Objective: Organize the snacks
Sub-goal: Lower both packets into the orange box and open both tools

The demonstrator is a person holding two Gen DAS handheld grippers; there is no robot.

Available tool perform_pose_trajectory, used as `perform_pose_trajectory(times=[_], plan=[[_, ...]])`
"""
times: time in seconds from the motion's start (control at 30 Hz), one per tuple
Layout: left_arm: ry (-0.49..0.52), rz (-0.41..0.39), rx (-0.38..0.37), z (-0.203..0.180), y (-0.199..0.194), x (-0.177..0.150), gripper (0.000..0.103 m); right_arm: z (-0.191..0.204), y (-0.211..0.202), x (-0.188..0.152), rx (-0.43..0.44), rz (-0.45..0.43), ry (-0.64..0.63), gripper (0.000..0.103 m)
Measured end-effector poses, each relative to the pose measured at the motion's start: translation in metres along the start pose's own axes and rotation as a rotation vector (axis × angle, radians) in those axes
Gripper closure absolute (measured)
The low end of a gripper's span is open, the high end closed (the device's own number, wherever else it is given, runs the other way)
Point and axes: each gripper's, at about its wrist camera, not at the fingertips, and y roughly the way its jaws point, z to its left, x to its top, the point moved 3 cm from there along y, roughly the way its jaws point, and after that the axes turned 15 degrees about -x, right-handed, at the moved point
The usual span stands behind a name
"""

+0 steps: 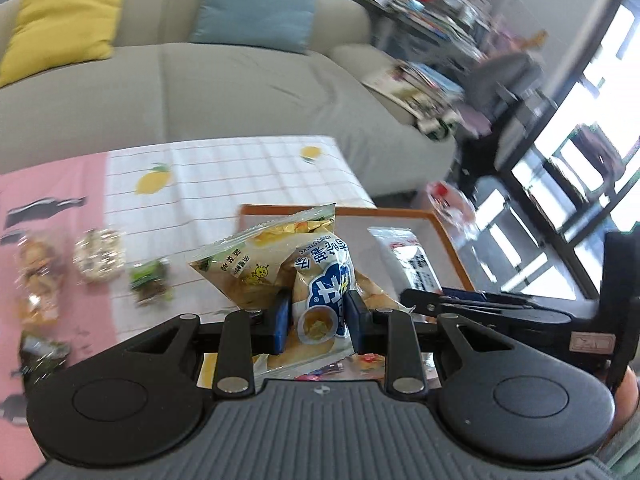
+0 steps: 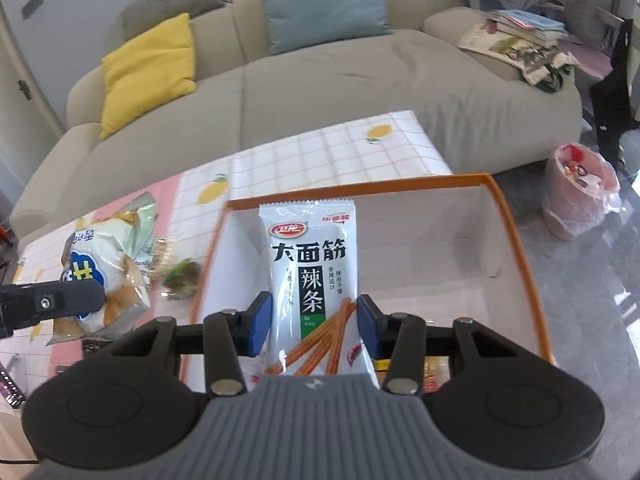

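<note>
The left gripper (image 1: 316,316) was clamped on a crumpled blue-and-white snack bag (image 1: 320,280) (a yellow packet (image 1: 256,256) bunched in with it), held above the checked tablecloth (image 1: 224,176) beside the orange-rimmed box (image 2: 516,232). The right gripper (image 2: 314,320) pinched a white spicy-strip packet (image 2: 310,264) upright over that box's white inside. Loose snacks (image 1: 96,256) lay on the cloth to the left, with the beige sofa (image 2: 340,88) beyond
</note>
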Motion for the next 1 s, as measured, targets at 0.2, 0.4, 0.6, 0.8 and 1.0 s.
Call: perform_pose_trajectory(times=[0.2,0.4,0.6,0.8,1.0], plan=[[0.066,0.1,-0.019,-0.015,0.049,0.008,0.071,-0.023,0.023,0.006,-0.067,0.037,-0.033,0.059],[0.085,0.205,-0.05,-0.017,0.093,0.008,0.071,-0.041,0.051,0.007,-0.122,0.09,-0.065,0.059],[0.099,0.275,-0.034,-0.01,0.127,0.004,0.071,-0.044,0.079,0.004,-0.146,0.126,-0.13,0.058],[0.107,0.324,0.011,0.0,0.15,0.001,0.071,-0.047,0.105,0.002,-0.169,0.175,-0.139,0.058],[0.114,0.369,0.025,0.003,0.16,0.001,0.07,-0.042,0.12,-0.001,-0.176,0.214,-0.153,0.058]])
